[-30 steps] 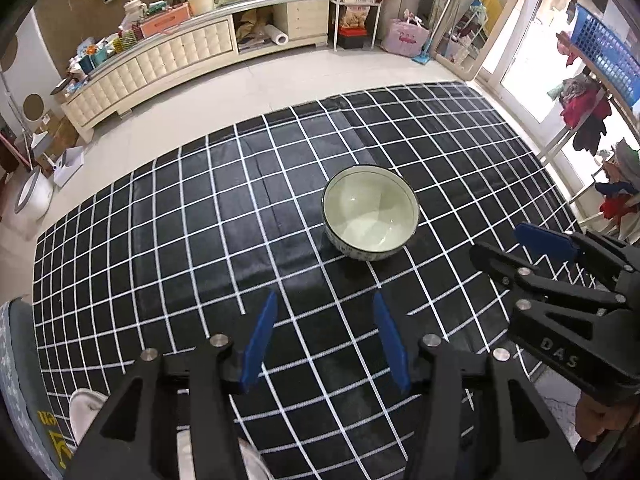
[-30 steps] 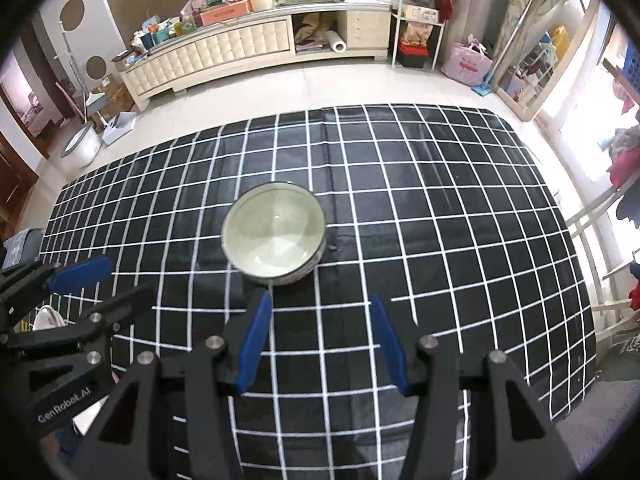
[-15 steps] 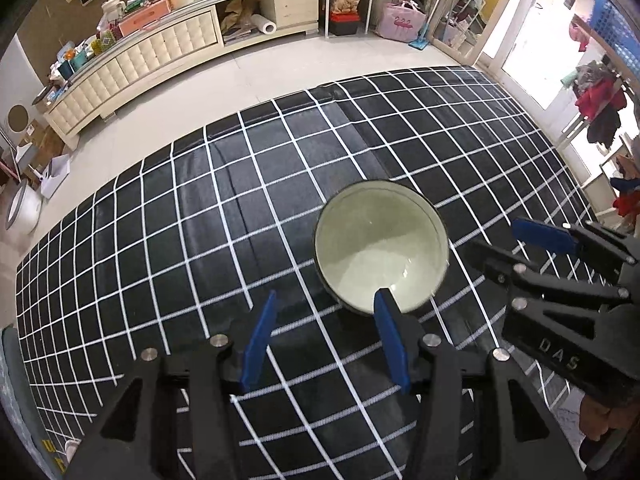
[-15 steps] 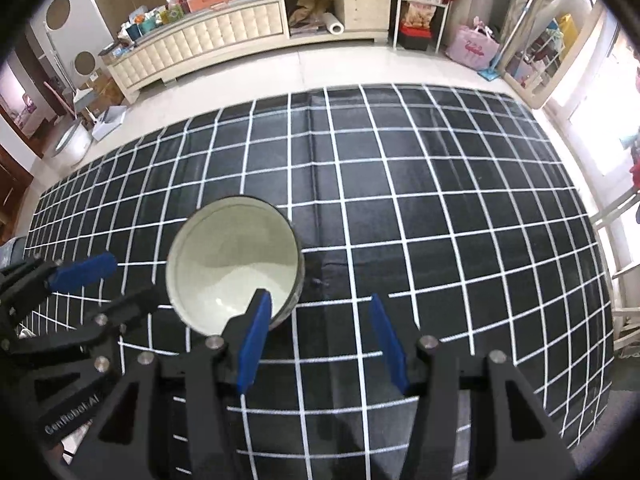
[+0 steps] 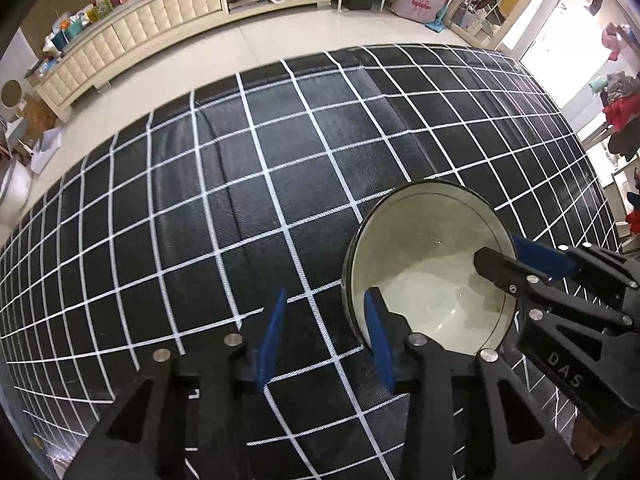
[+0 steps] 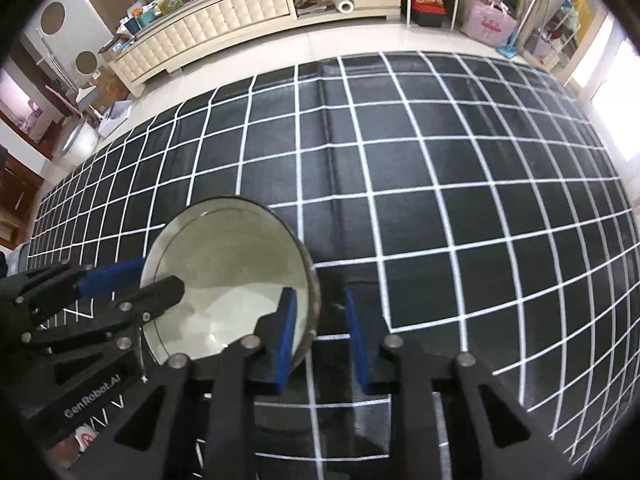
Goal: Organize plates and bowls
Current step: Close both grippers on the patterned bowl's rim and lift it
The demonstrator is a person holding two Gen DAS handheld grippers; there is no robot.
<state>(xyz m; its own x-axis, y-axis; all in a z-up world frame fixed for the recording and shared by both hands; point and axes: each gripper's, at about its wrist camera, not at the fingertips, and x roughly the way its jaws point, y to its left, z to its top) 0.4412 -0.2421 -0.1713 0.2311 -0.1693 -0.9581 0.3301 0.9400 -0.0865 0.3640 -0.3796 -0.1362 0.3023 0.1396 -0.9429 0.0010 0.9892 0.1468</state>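
Both grippers have dropped toward the bowl [image 5: 430,268] since the earlier frames, when it sat well ahead of them in the middle of the black checked mat [image 5: 260,152]; now it fills the lower part of each view and each tool straddles its rim.

From the left wrist view the bowl sits at about four o'clock. The left gripper [image 5: 326,334] has one blue pad inside the bowl and the other outside on the mat side, so the rim runs between them. Its jaws are closing, yet a clear gap shows beside the outer pad — not clenched on the rim yet.

From the right wrist view the bowl sits at about eight o'clock. The right gripper [image 6: 320,336] mirrors the left: inner pad over the pale inside, outer pad past the dark wall. Its jaws are closing too, and the outer pad stands apart from the wall, so this grip is not made either.

Each tool shows in the other's view, reaching in from the opposite side of the rim, at three o'clock in the left view and nine o'clock in the right.

This looks like a two-sided pick-up at its pinching step. The bowl rests upright and empty on the mat, and no plate or second bowl is in sight — where it belongs cannot be told. Glazed ware is slippery, so both pads should seat squarely before any lift.
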